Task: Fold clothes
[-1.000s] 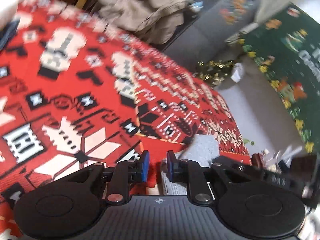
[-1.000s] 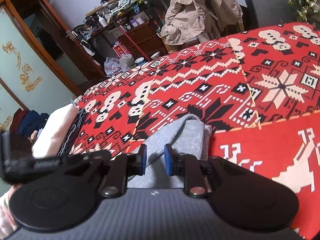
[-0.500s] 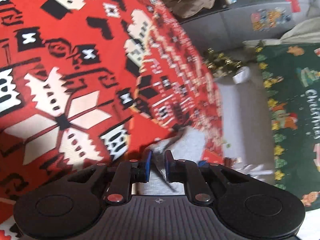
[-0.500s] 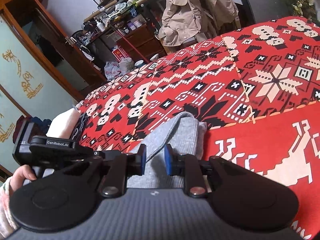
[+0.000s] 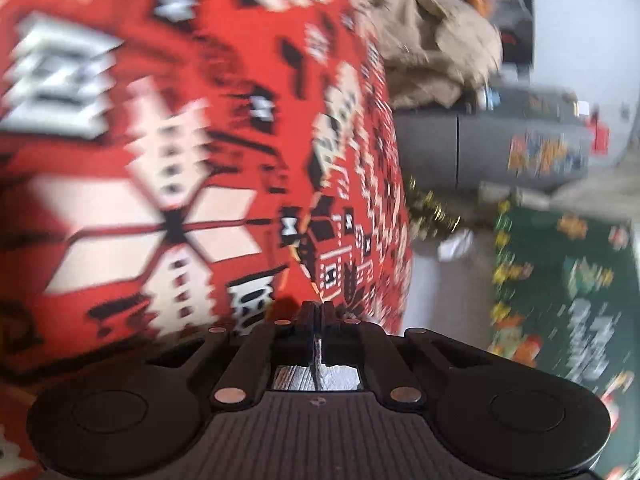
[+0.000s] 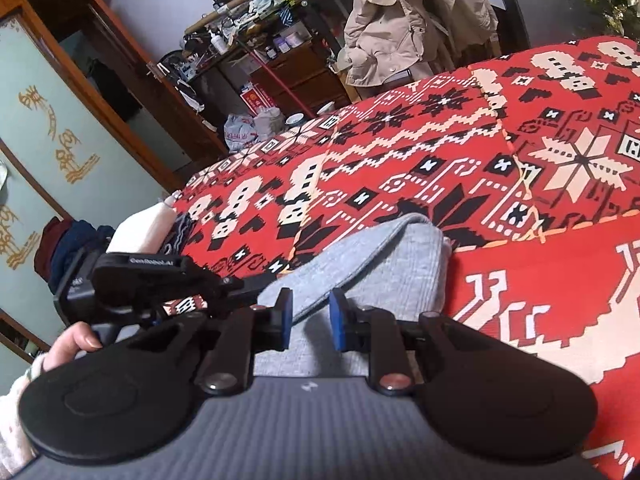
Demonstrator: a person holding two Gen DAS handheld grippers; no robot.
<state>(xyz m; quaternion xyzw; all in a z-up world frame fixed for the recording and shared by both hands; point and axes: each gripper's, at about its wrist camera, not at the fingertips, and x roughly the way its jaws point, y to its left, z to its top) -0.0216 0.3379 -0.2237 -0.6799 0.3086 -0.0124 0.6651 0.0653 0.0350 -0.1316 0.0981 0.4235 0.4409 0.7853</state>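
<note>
While half a second earlier a gap showed between its fingers, the left gripper (image 5: 318, 320) is now clamped on the grey garment (image 6: 376, 264) at lower centre on the red blanket (image 6: 420, 152), so a fold is judged underway; the right gripper (image 6: 310, 320) is held open.

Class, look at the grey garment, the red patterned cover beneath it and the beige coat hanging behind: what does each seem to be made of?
Grey garment: seemingly soft knit, perhaps cotton jersey; matte, heathered, edge bends softly.
Red patterned cover: probably woven or printed cloth; blocky stepped motifs, matte, visible seams.
Beige coat: likely smooth woven fabric, maybe cotton blend; broad creases, faint sheen.
</note>
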